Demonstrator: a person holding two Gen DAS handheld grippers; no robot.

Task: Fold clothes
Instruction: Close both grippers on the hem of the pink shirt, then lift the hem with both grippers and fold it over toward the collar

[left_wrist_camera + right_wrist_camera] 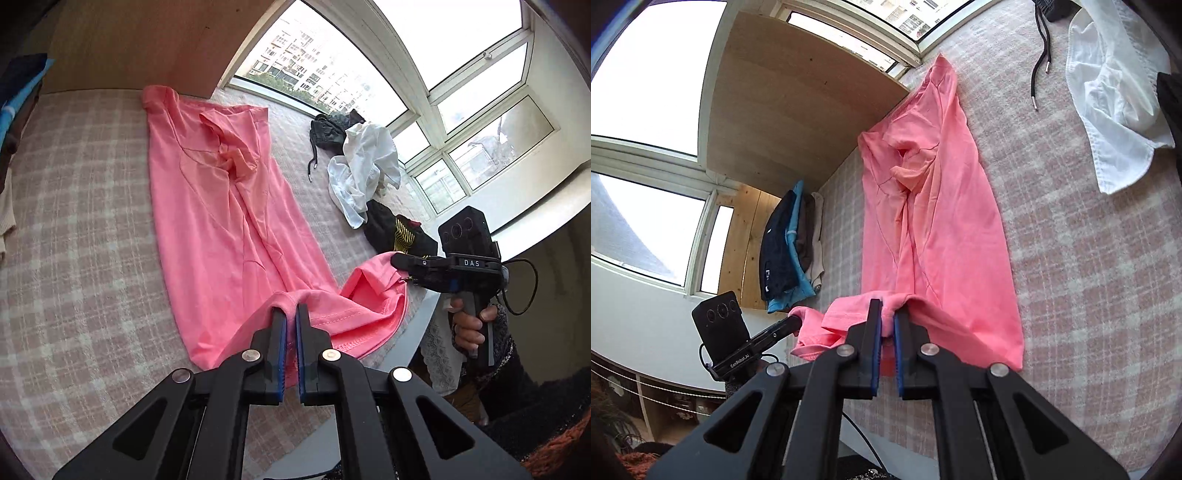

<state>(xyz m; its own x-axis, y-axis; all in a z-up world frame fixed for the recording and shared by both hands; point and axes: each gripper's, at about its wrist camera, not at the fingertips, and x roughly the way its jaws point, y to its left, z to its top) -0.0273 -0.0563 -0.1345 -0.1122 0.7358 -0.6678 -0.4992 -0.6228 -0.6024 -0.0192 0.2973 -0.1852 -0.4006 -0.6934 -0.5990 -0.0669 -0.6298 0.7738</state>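
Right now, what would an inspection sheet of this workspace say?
Surface: checked bedcover, pink and white.
Job's things: pink shirt laid lengthwise, near hem lifted.
Clutter: white shirt, black garments, drawstring; stacked clothes by the wooden board.
Grippers: left gripper and right gripper each shut on the hem.
Cables: black cable on the right gripper's handle.
Surroundings: windows, apartment blocks outside.
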